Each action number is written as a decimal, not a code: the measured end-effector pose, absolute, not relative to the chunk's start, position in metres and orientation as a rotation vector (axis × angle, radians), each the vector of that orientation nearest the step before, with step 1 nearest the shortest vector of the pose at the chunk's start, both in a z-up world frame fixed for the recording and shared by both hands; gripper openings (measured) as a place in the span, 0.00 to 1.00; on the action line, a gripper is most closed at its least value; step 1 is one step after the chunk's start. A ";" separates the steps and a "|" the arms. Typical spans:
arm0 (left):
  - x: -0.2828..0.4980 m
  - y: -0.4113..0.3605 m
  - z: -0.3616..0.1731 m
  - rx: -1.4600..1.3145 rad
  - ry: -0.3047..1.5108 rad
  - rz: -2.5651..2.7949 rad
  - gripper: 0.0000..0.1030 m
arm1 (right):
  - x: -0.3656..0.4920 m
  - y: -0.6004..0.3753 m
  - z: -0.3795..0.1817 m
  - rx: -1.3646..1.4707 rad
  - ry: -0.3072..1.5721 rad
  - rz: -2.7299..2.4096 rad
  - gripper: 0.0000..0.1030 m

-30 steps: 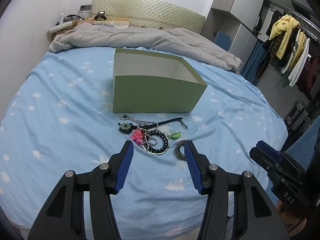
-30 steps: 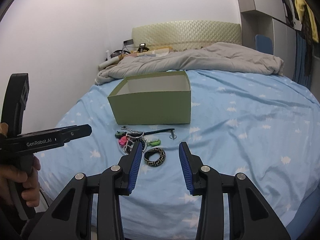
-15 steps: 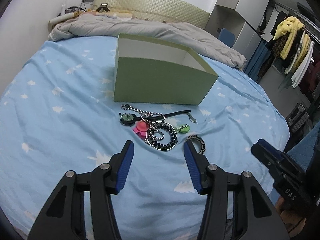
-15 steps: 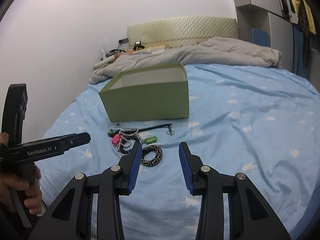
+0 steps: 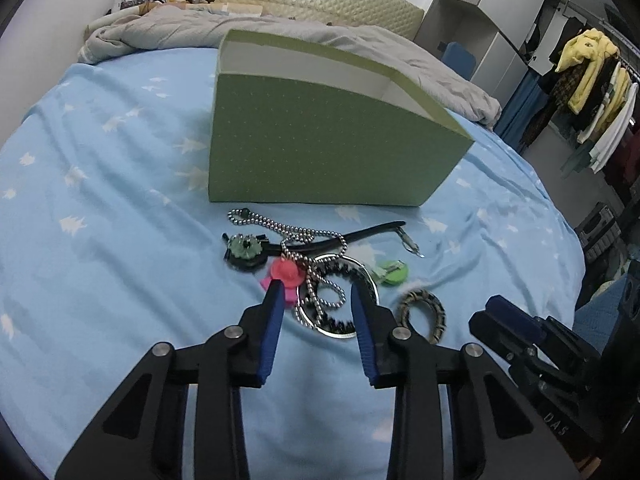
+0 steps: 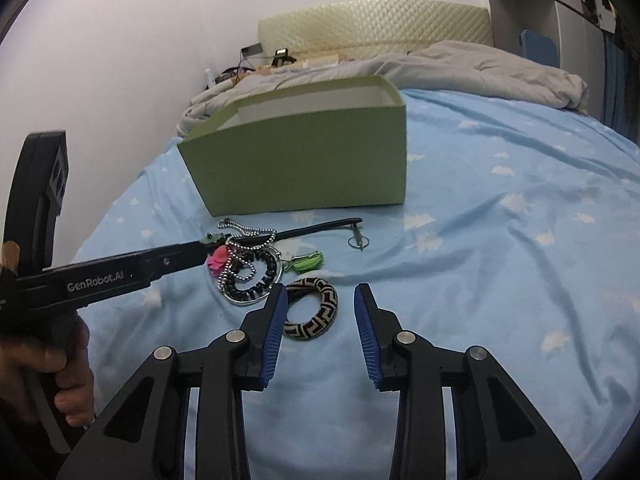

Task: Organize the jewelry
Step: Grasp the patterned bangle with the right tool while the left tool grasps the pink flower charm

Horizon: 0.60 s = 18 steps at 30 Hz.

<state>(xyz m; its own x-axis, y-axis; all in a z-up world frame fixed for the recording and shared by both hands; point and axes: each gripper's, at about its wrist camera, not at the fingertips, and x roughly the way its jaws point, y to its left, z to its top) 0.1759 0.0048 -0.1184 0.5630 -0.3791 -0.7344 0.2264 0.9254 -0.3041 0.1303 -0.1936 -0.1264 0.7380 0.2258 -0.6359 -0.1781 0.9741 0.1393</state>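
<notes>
Hidden: box (image 5: pixel 320 148) interior mostly out of sight behind its front wall; only white inner walls show. The ring (image 5: pixel 340 300) is partly covered by the left gripper's fingers and the chain (image 5: pixel 304 240).
Hard to tell: small clasp (image 5: pixel 410 242) at the strap (image 5: pixel 360 234) end, too small to make out.
Count: one box, one chain, one ring, one bangle (image 6: pixel 314 308), one pink piece (image 5: pixel 285 274), two green pieces, one strap.
Jewelry place: heaped on the bed (image 5: pixel 100 208), frame centre, just below the box.
Left gripper (image 5: pixel 316 300): narrow and closing, over the ring and chain, pads not yet pressing them.
Right gripper (image 6: pixel 320 304): narrow, closing, the bangle just inside its left finger, not gripped.
Change: both grippers are lower and nearer the heap; the box looms larger; left jaws clearly narrower.
</notes>
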 end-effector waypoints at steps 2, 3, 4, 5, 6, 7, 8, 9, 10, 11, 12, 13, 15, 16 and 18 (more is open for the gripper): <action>0.183 0.003 -0.124 -0.163 0.914 -0.353 0.31 | 0.138 -0.191 -0.132 0.070 0.724 0.227 0.30; 0.185 0.002 -0.125 -0.154 0.917 -0.349 0.30 | 0.143 -0.190 -0.135 0.069 0.733 0.231 0.30; 0.187 0.002 -0.128 -0.146 0.921 -0.345 0.30 | 0.145 -0.190 -0.137 0.069 0.738 0.233 0.30; 0.188 0.002 -0.131 -0.141 0.924 -0.344 0.28 | 0.147 -0.189 -0.139 0.068 0.743 0.234 0.29; 0.189 0.002 -0.134 -0.135 0.930 -0.342 0.27 | 0.150 -0.188 -0.141 0.067 0.750 0.234 0.29; 0.190 0.003 -0.136 -0.130 0.935 -0.341 0.26 | 0.151 -0.187 -0.143 0.067 0.754 0.235 0.29; 0.190 0.003 -0.137 -0.124 0.938 -0.341 0.26 | 0.152 -0.187 -0.146 0.068 0.761 0.236 0.29; 0.190 0.004 -0.139 -0.120 0.939 -0.340 0.26 | 0.153 -0.186 -0.148 0.068 0.768 0.236 0.29; 0.190 0.004 -0.140 -0.115 0.939 -0.337 0.26 | 0.154 -0.185 -0.150 0.069 0.774 0.237 0.29; 0.190 0.005 -0.140 -0.111 0.939 -0.334 0.26 | 0.155 -0.186 -0.152 0.070 0.780 0.235 0.28; 0.190 0.006 -0.141 -0.109 0.942 -0.333 0.26 | 0.156 -0.186 -0.154 0.071 0.787 0.233 0.27; 0.190 0.007 -0.143 -0.109 0.948 -0.334 0.26 | 0.156 -0.186 -0.157 0.074 0.795 0.231 0.26; 0.190 0.009 -0.147 -0.105 0.959 -0.330 0.26 | 0.157 -0.186 -0.160 0.080 0.804 0.230 0.26; 0.190 0.010 -0.148 -0.106 0.959 -0.330 0.26 | 0.157 -0.186 -0.161 0.080 0.806 0.229 0.26; 0.190 0.011 -0.147 -0.109 0.961 -0.332 0.26 | 0.157 -0.186 -0.161 0.079 0.806 0.228 0.26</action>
<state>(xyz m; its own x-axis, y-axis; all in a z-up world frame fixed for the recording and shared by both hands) 0.1901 0.0114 -0.1474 0.5270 -0.3251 -0.7852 0.2290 0.9441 -0.2372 0.1572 -0.1857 -0.1607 0.6694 0.2318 -0.7059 -0.1715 0.9726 0.1567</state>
